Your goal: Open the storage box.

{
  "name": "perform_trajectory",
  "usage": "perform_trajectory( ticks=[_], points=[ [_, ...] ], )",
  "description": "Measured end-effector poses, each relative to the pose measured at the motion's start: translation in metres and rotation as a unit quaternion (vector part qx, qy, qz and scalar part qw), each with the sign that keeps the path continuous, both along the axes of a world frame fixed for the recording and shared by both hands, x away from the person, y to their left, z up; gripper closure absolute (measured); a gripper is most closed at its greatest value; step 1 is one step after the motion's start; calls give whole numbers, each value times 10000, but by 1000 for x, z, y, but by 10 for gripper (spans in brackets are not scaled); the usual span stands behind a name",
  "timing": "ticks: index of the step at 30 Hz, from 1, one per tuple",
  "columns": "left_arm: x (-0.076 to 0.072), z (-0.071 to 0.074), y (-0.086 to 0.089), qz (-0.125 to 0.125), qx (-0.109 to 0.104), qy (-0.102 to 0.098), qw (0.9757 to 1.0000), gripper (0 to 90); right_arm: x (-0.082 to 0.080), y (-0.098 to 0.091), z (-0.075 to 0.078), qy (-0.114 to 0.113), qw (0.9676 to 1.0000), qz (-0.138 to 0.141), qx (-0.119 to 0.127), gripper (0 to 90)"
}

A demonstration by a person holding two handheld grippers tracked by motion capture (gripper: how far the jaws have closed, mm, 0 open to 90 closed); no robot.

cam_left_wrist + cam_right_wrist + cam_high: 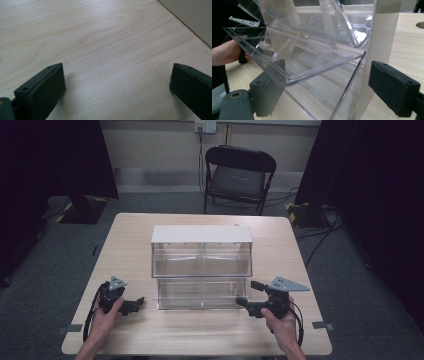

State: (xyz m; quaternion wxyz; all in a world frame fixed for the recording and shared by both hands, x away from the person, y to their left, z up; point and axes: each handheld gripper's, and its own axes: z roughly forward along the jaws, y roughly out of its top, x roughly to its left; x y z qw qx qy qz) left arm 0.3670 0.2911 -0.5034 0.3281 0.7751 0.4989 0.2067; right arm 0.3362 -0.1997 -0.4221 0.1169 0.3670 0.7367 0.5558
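Standing mid-table (135,330): clear bin (201,265), white top, lower flap (294,67) tipped open. Left gripper (134,305) low over bare wood, left of bin, jaws spread, holding nothing. Right gripper (250,293) at bin's right front corner, jaws wide, straddling flap's edge without pinching it.

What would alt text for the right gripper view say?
A clear plastic bin with tilted, open drawers stands on a light wooden table between the right claw's open black jaws. A hand holds another gripper beyond it.
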Motion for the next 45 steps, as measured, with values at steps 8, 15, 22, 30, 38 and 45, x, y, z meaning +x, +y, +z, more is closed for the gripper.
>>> perform_trajectory(
  ticks=[8,15,22,30,38,45],
  points=[
    [0,0,0,-4,26,10,10000,0,7,4,5,-20,10000,10,-7,141],
    [0,0,0,13,16,-12,10000,0,12,8,6,-30,10000,18,-21,141],
    [0,0,0,20,7,-14,10000,0,16,9,8,-51,10000,55,-25,140],
    [0,0,-1,44,-14,-19,10000,0,20,9,8,-41,10000,37,26,138],
    [0,0,-1,46,-9,-17,10000,0,21,9,10,-69,10000,36,54,138],
    [0,0,-1,44,-5,-16,10000,0,22,9,11,-88,9999,34,71,138]
  ],
)
